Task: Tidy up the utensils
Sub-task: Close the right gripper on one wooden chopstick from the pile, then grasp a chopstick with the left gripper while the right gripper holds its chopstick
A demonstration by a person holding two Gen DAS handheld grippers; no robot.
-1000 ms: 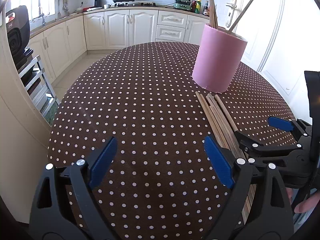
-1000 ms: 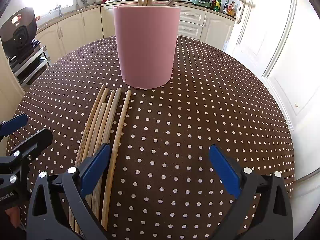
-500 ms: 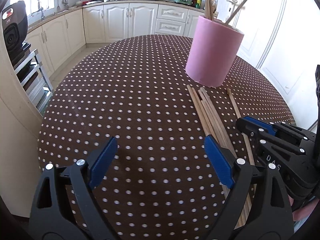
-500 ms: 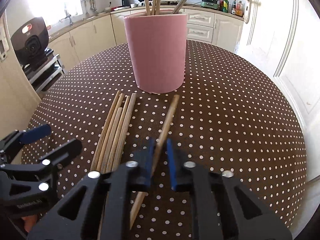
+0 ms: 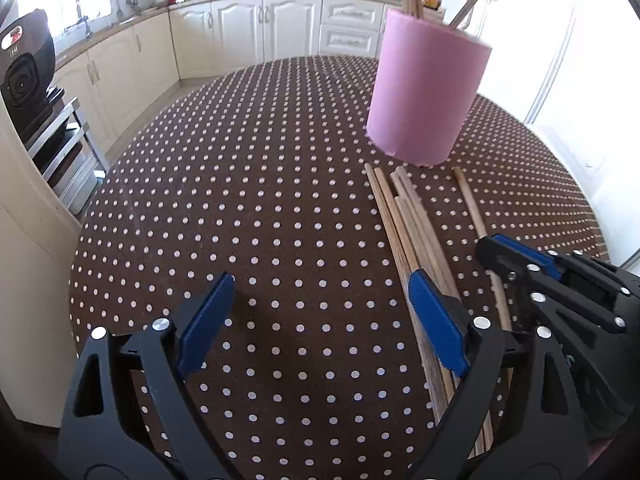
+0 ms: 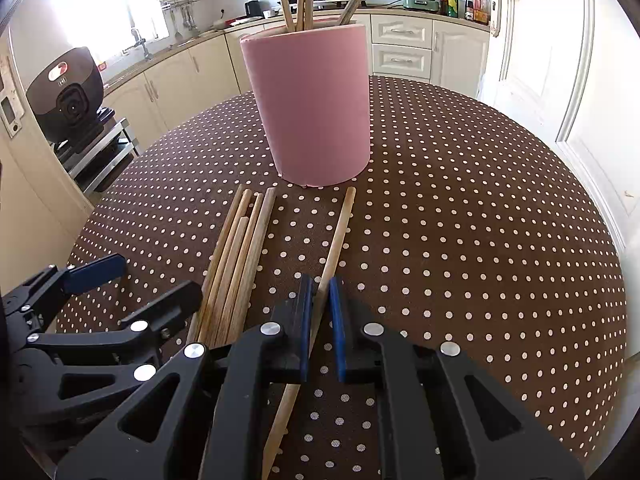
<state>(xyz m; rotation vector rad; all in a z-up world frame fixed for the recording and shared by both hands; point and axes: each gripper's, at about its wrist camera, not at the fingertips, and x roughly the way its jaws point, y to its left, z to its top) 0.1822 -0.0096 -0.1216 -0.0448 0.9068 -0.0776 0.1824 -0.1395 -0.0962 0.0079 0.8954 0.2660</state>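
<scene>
A pink cylindrical holder (image 6: 312,104) stands on the dotted brown table (image 6: 480,220) with several wooden chopsticks upright in it; it also shows in the left wrist view (image 5: 424,96). A bundle of loose chopsticks (image 6: 236,268) lies in front of it, also in the left wrist view (image 5: 412,236). My right gripper (image 6: 320,320) is shut on a single chopstick (image 6: 338,232) set apart to the right of the bundle, low over the table. My left gripper (image 5: 320,320) is open and empty, left of the bundle, its right finger over the sticks.
Cream kitchen cabinets (image 5: 248,32) and a counter run behind the table. A black appliance (image 6: 68,96) sits on a metal rack at the left. A white door (image 6: 560,60) is at the right. The table edge curves near on both sides.
My right gripper went from open beside the bundle to shut on one chopstick, which now lies apart to the right. My left gripper stayed open and shifted slightly.
</scene>
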